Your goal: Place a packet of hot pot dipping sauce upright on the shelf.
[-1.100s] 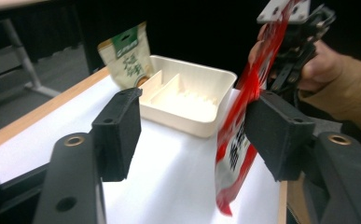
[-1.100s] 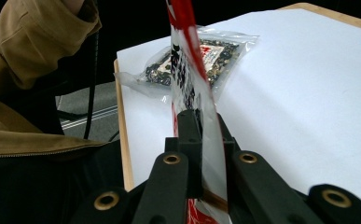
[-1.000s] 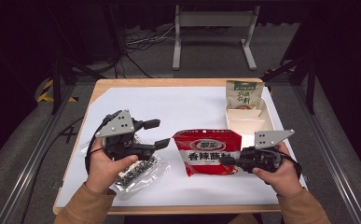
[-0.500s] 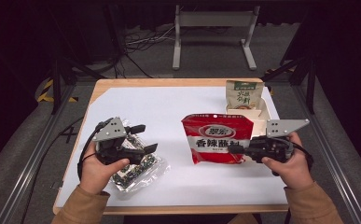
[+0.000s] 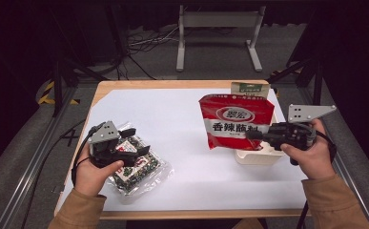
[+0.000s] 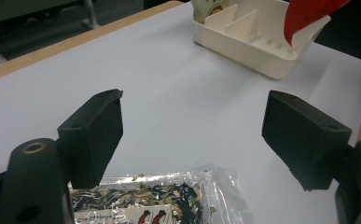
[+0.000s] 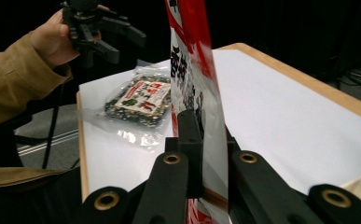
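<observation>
Carefully now: red pouch (image 5: 234,121) pinched by right gripper (image 5: 254,135) could snag white tray (image 5: 258,156); left gripper (image 5: 133,143) wide open, empty.

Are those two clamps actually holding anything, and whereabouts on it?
The right hand-held gripper pinches the red printed snack bag at its lower right edge. The left hand-held gripper is open, holding nothing.

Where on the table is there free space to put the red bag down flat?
The widest bare patch is the middle of the white table cover, between the clear snack pack and the red bag. The far left is bare too. The right side is crowded: the white tray and a green packet stand there.
</observation>
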Motion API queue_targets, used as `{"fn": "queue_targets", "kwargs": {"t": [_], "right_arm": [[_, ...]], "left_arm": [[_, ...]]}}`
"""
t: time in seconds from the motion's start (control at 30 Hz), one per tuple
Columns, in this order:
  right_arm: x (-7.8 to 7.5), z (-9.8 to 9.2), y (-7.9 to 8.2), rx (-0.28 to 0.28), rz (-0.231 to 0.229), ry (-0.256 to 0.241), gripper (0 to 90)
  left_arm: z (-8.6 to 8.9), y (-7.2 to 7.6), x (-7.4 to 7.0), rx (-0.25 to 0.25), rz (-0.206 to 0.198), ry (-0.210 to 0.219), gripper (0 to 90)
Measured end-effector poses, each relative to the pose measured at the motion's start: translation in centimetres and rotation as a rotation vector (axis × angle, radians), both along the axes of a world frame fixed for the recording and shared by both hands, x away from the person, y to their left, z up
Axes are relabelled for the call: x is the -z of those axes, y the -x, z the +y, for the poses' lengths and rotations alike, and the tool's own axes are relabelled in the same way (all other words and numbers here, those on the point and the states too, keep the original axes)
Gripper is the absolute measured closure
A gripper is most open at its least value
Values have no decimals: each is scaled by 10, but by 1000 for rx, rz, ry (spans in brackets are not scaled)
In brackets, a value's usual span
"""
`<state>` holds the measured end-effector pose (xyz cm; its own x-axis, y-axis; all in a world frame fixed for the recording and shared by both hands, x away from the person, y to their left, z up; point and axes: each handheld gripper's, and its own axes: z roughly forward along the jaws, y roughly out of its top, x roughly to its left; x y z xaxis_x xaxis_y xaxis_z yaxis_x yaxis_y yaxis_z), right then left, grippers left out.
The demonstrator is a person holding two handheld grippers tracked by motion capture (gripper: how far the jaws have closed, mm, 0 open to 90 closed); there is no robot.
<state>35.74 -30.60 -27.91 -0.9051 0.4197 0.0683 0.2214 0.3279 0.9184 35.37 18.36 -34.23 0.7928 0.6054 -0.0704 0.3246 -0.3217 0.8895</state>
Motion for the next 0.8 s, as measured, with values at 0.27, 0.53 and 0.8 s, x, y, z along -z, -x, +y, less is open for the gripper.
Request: {"fn": "queue_targets", "kwargs": {"t": [0.27,0.53,0.8], "right_arm": [[-11,-17,-17,59,-23,14,869],[-14,-30,-33,109,-34,26,869],[-13,-48,-46,165,-31,29,869]], "left_arm": [[3,-3,3,-6,5,-11,201],[14,-6,6,-61,15,-17,210],[18,-7,10,-70,-2,-1,210]]}}
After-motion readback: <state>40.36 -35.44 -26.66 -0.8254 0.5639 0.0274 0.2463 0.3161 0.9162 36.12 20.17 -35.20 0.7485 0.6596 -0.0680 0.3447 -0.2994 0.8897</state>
